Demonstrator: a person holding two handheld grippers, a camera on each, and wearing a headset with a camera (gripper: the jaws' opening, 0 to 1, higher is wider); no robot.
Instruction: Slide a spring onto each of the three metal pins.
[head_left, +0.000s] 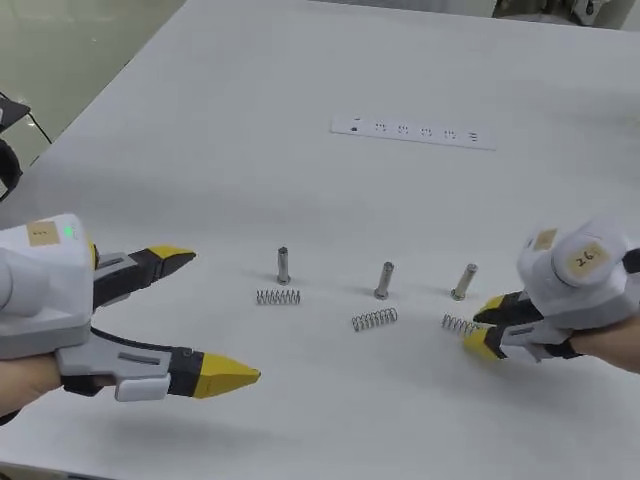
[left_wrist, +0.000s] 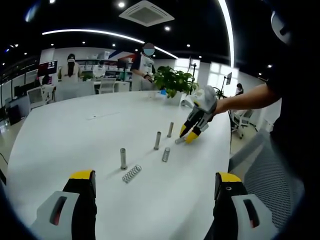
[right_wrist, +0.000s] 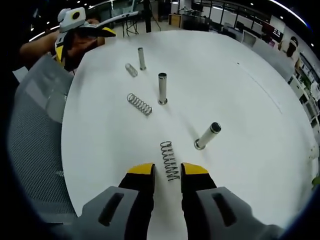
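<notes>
Three short, silvery metal pins are stood on end in a row on the white counter (head_left: 300, 90), and the middle pin (head_left: 384, 280) is taken as the reference. The left pin (head_left: 283, 265) and the right pin (head_left: 464, 281) are set to either side of it, well apart. A small coiled wire spring is laid flat near each. The middle spring (head_left: 374, 319) lies just on the person's side of the middle pin, with the left spring (head_left: 278, 297) and the right spring (head_left: 458, 323) out to its sides. No pin is seen to carry a spring, so none of the three fittings is judged done.

The step in hand is judged to be the pick-up of the right spring. The right tongs (head_left: 476, 330) are held low at the counter, to the right of the middle pin, with only a small gap between the jaws. In the right gripper view the near end of that spring is seen between them, and nothing is clearly pinched yet. The left tongs (head_left: 222, 315) are held wide apart and empty, well to the left of the middle pin.

For the next move, the jaws would need to be closed gently on the coil so that it is neither crushed nor flicked away. The spring would then be lifted, turned upright and lined up over the top of the right pin.
</notes>
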